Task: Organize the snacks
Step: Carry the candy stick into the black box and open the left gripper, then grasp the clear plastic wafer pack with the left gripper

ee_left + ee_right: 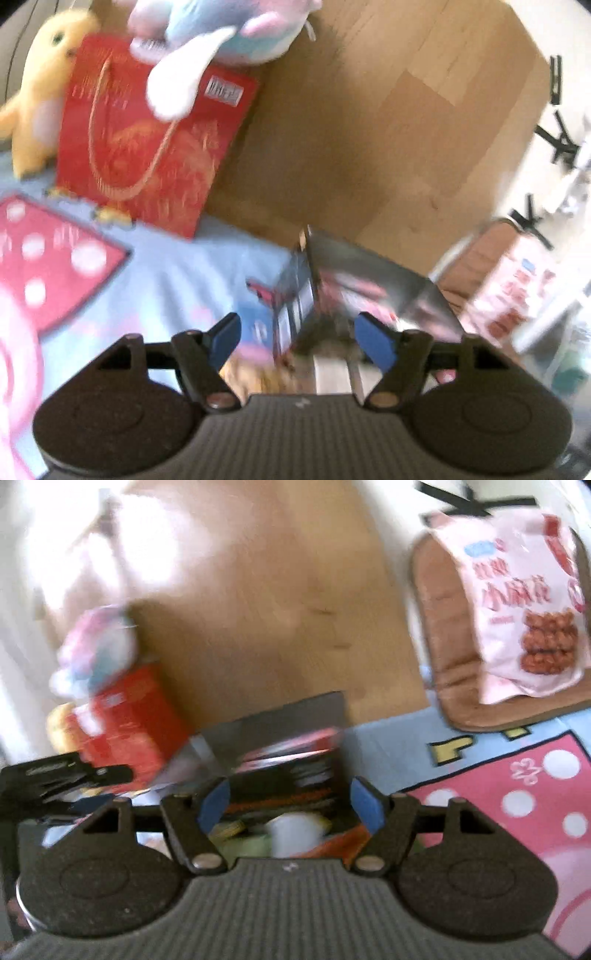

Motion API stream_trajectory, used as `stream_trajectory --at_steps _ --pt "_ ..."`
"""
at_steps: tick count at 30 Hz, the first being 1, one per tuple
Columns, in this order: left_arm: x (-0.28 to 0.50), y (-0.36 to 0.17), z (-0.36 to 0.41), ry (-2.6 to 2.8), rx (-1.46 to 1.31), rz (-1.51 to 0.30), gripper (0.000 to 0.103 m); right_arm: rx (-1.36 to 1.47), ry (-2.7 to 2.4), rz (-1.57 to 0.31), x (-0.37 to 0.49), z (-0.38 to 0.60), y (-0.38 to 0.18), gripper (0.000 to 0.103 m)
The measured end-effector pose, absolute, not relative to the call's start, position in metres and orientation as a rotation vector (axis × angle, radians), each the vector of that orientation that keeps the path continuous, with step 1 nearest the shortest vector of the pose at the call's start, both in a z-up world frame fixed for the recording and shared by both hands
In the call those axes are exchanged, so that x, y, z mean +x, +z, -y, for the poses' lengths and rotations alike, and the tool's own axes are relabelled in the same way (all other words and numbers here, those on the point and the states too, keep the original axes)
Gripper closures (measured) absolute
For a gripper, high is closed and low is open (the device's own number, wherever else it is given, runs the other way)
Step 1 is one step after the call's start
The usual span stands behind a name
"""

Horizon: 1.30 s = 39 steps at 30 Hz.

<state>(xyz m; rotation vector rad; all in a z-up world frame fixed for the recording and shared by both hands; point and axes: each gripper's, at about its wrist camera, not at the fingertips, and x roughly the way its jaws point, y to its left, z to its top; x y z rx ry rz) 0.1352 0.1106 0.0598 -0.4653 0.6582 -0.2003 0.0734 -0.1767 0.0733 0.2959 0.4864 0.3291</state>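
Observation:
The views are blurred. A dark snack container with a shiny silver raised flap stands on the blue mat, just ahead of my left gripper. Its blue pads are spread apart and press on nothing, and packets lie below them. In the right wrist view the same silver flap rises behind my right gripper. That gripper is open over dark, orange and white snack packets. A pink snack bag rests on a brown cushion at the upper right.
A red gift bag stands on the mat beside a yellow plush and a blue-pink plush. Wooden floor lies beyond. The mat has a pink dotted patch. A black piece of gear juts in from the left edge.

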Motion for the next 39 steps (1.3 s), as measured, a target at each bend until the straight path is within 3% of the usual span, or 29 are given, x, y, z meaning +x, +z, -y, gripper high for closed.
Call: stream_trajectory --at_steps 2,4,6,8,12,20,23,27,29,31,32,33,35,37,38,39 --pt "0.126 0.05 -0.109 -0.24 -0.479 -0.687 0.036 0.221 0.416 -0.484 0.061 0.154 0.07 0.029" --pt "0.12 0.038 -0.104 -0.285 -0.5 -0.725 0.046 0.163 0.482 -0.511 0.06 0.132 0.064 0.031" --pt "0.12 0.025 -0.097 -0.351 -0.521 -0.775 0.067 0.12 0.532 -0.554 0.062 0.113 0.056 0.046" --pt "0.116 0.016 -0.093 -0.354 -0.508 -0.785 0.068 0.074 0.551 -0.593 0.063 0.097 0.051 0.055" --pt "0.094 0.018 -0.106 -0.366 -0.513 -0.752 0.072 -0.022 0.566 -0.581 0.044 0.082 0.05 0.055" --pt "0.067 0.026 -0.144 -0.232 -0.487 -0.722 0.065 -0.061 0.929 -0.654 -0.019 0.043 0.046 0.055" --pt "0.05 0.028 -0.163 -0.205 -0.542 -0.703 0.054 -0.063 0.892 -0.602 -0.014 0.052 0.054 0.055" --pt "0.032 0.025 -0.168 -0.238 -0.57 -0.72 0.051 0.068 0.777 -0.625 0.02 0.083 0.06 0.054" --pt "0.028 0.022 -0.164 -0.281 -0.576 -0.75 0.043 0.107 0.758 -0.644 0.023 0.097 0.059 0.054" --pt "0.026 0.019 -0.157 -0.325 -0.566 -0.78 0.031 0.069 0.766 -0.663 0.019 0.1 0.053 0.045" --pt "0.025 0.018 -0.155 -0.335 -0.552 -0.783 0.029 0.031 0.758 -0.664 0.015 0.099 0.05 0.032" --pt "0.025 0.017 -0.15 -0.342 -0.529 -0.787 0.029 -0.01 0.752 -0.66 0.009 0.096 0.047 0.024" --pt "0.027 0.013 -0.141 -0.361 -0.5 -0.803 0.032 -0.106 0.752 -0.672 0.004 0.087 0.037 0.023" --pt "0.03 0.005 -0.131 -0.39 -0.488 -0.836 0.045 -0.201 0.735 -0.676 0.002 0.076 0.025 0.024" --pt "0.028 0.005 -0.126 -0.382 -0.462 -0.814 0.049 -0.243 0.726 -0.642 0.001 0.07 0.02 0.026" --pt "0.028 0.006 -0.121 -0.373 -0.435 -0.81 0.051 -0.243 0.742 -0.628 0.001 0.064 0.019 0.034"
